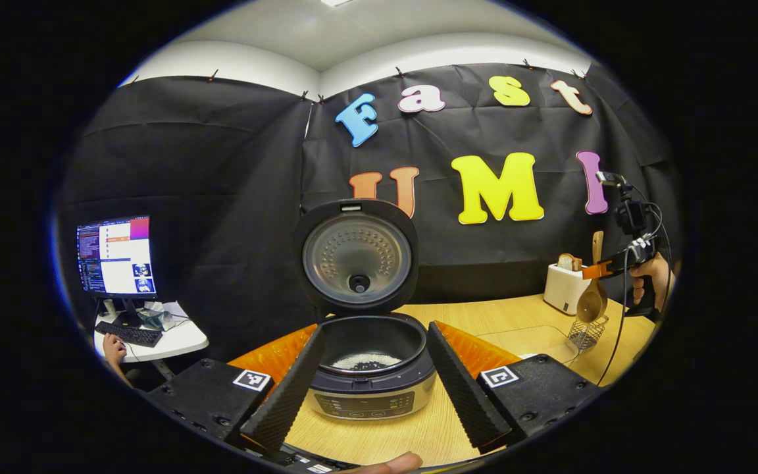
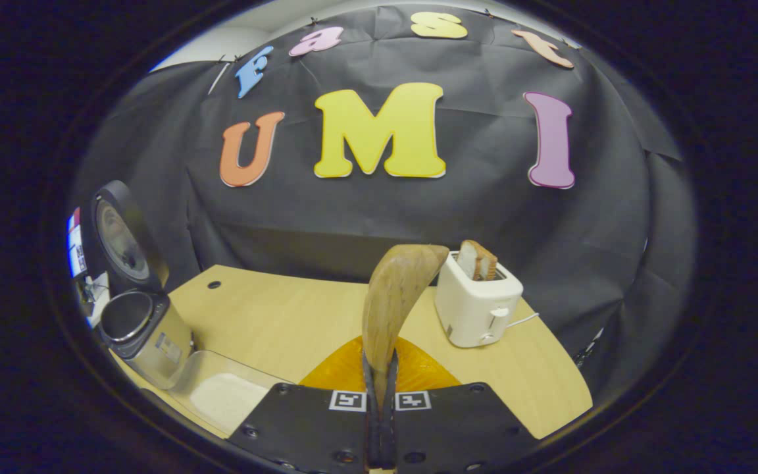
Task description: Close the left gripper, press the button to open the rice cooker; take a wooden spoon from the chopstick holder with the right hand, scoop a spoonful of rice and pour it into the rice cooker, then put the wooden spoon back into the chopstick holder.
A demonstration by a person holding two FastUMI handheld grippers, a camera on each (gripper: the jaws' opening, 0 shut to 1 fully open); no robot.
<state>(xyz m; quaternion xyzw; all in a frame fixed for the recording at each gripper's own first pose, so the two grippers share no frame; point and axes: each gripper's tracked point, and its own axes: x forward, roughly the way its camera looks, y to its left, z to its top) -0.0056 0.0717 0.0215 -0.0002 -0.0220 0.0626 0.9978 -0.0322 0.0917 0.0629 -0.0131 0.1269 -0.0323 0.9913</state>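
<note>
The rice cooker [image 1: 369, 388] stands in front of me with its lid [image 1: 357, 257] raised, and white rice lies in the pot. My left gripper [image 1: 376, 329] is open, one finger on each side of the cooker, holding nothing. At the far right a hand holds my right gripper [image 1: 606, 268], shut on the wooden spoon [image 1: 592, 299]. The spoon hangs bowl down just above the wire chopstick holder [image 1: 586, 334]. In the right gripper view the spoon [image 2: 395, 289] rises from between the fingers of my right gripper [image 2: 380, 359]; the open cooker [image 2: 139, 329] is at the left.
A clear container of rice [image 2: 221, 392] lies on the wooden table [image 2: 274, 316] beside the cooker, also seen as a container [image 1: 527, 341]. A white toaster [image 2: 478, 306] with bread stands at the back right. A monitor [image 1: 114, 255] and keyboard sit on a side table at the left.
</note>
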